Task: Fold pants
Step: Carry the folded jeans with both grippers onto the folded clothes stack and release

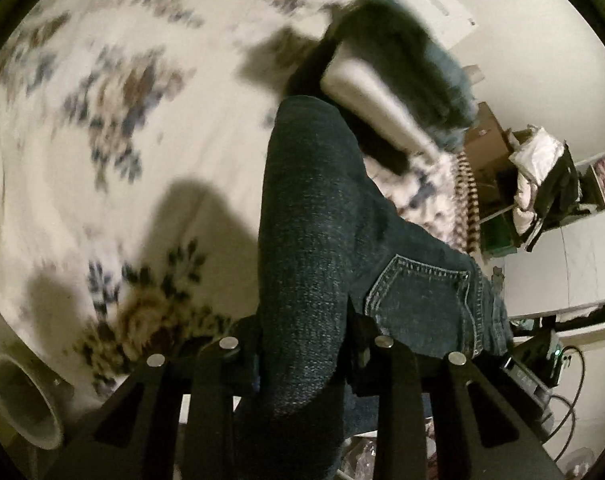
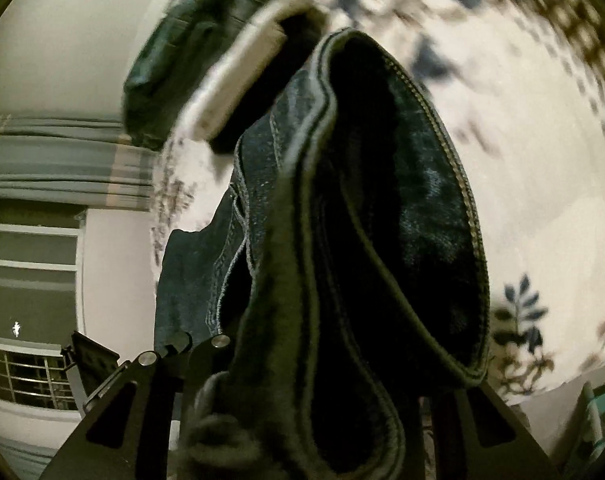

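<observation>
Dark blue jeans [image 1: 314, 216] hang in the air above a bed with a white floral cover [image 1: 102, 128]. My left gripper [image 1: 302, 340] is shut on a fold of the jeans, with a stitched back pocket [image 1: 422, 288] just to its right. My right gripper [image 2: 322, 360] is shut on the jeans [image 2: 362, 220] at the waistband, whose open inside faces the camera. The other gripper, white and blurred, shows in each view: the right one in the left wrist view [image 1: 366, 88], the left one in the right wrist view [image 2: 238, 76].
The bed cover [image 2: 522, 180] fills the background of both views. Cardboard boxes and piled clothes [image 1: 534, 176] stand at the right, with cables and a device [image 1: 542, 364] below. A window with curtains [image 2: 34, 248] is at the left of the right wrist view.
</observation>
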The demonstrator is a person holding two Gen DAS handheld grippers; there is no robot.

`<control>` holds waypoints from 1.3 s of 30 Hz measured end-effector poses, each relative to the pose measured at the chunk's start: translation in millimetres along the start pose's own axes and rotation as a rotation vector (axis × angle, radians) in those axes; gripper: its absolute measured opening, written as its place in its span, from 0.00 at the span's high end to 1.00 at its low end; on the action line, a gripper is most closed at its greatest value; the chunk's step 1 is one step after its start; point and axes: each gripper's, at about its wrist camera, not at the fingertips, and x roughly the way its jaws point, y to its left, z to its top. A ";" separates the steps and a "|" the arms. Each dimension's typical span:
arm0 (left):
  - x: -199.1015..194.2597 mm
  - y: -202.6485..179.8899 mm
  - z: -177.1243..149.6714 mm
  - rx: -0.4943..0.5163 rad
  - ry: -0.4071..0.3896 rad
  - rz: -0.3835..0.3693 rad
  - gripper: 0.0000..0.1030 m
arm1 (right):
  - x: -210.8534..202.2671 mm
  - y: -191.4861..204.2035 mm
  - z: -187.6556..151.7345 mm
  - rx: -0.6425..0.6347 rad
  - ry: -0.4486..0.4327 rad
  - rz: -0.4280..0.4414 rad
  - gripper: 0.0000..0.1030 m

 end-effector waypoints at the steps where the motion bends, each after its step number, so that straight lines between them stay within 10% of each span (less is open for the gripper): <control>1: -7.8 -9.1 10.6 0.014 -0.004 -0.005 0.75 | -7.1 10.4 5.3 -0.009 -0.004 0.004 0.67; 12: -54.9 -109.0 176.9 0.127 -0.100 -0.072 0.75 | -42.5 188.6 158.3 -0.086 -0.124 0.056 0.67; 25: 27.9 -153.8 360.9 0.186 -0.100 -0.049 0.75 | 24.6 273.4 342.5 -0.051 -0.206 0.078 0.67; 34: 95.3 -124.1 372.5 0.130 0.011 0.076 0.70 | 116.0 240.3 410.1 -0.022 -0.074 0.047 0.65; 39: 93.5 -129.1 355.2 0.159 0.030 0.155 0.62 | 127.3 224.3 407.7 -0.029 0.019 -0.063 0.39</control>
